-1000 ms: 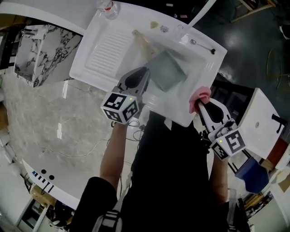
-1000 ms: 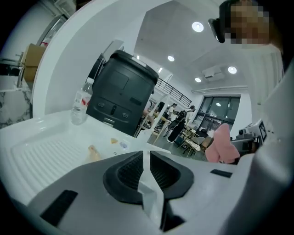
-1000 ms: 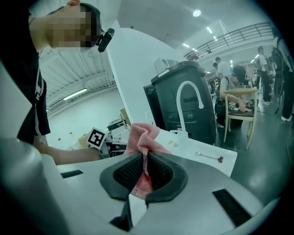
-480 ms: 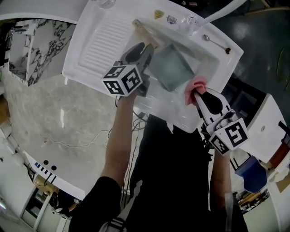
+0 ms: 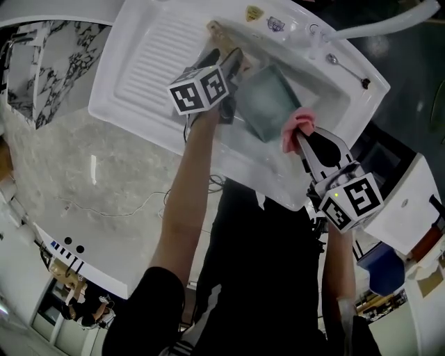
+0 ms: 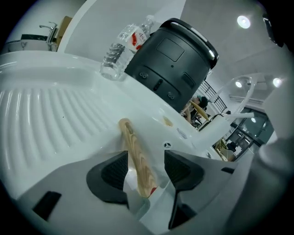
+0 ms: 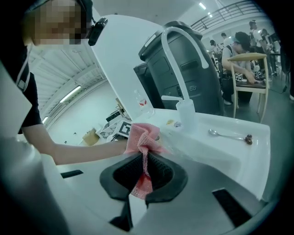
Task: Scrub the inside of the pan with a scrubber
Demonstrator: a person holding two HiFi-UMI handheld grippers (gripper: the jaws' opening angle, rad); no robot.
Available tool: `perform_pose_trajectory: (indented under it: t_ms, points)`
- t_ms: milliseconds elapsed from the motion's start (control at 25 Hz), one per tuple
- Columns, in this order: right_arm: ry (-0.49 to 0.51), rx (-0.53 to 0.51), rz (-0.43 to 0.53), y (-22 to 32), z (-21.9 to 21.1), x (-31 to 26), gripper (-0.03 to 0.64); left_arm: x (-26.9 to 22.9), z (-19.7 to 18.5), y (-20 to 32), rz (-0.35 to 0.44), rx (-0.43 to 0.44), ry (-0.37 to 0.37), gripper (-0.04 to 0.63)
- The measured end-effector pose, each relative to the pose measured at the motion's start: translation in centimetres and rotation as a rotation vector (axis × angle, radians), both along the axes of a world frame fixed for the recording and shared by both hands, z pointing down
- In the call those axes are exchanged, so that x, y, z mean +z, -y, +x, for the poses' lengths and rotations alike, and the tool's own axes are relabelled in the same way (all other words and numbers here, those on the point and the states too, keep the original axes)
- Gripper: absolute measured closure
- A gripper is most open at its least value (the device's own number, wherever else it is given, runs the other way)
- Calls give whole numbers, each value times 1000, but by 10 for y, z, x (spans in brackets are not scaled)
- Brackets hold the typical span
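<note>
Left gripper (image 5: 226,59) reached forward, fingers (image 6: 115,170) just opened astride wooden handle (image 6: 133,147)

Nothing legible: no word, number or brand name to read.
Only black-and-white square code markers printed on the white cube (image 5: 200,89) of the left gripper (image 5: 226,55), upper centre of the head view, and on the white cube (image 5: 351,201) of the right gripper (image 5: 304,135), lower right; one such marker also small at centre left of the right gripper view. Red-and-white label wrapped round the clear plastic bottle (image 6: 123,48), upper centre of the left gripper view, too blurred to read. Small yellow sticker (image 5: 254,12) and small bluish sticker (image 5: 277,24) stuck on the white sink (image 5: 115,90) at the top edge of the head view, print too small to make out.
</note>
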State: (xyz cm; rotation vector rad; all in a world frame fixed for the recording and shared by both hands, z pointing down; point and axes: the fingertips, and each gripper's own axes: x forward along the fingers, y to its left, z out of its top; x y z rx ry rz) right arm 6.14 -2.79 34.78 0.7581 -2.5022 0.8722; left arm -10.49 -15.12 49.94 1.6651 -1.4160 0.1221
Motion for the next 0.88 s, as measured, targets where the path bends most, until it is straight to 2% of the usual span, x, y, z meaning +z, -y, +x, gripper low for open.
perform_pose_trajectory:
  t_ms: [240,400,480,880]
  points:
    - [-27,-11,-31,5,-6,18,578,23,-1,9,-40,-25,7,359]
    - [-69,-23,-63,4,-8,35,578,29,-3,14,-25,17,107,366]
    - [-93,-27,-79,4,-10,45,578,29,-4,15,-17,30,133,403]
    - [-196,-58,-131,16,-30,104,578,33,-5,17,13,55,126,408]
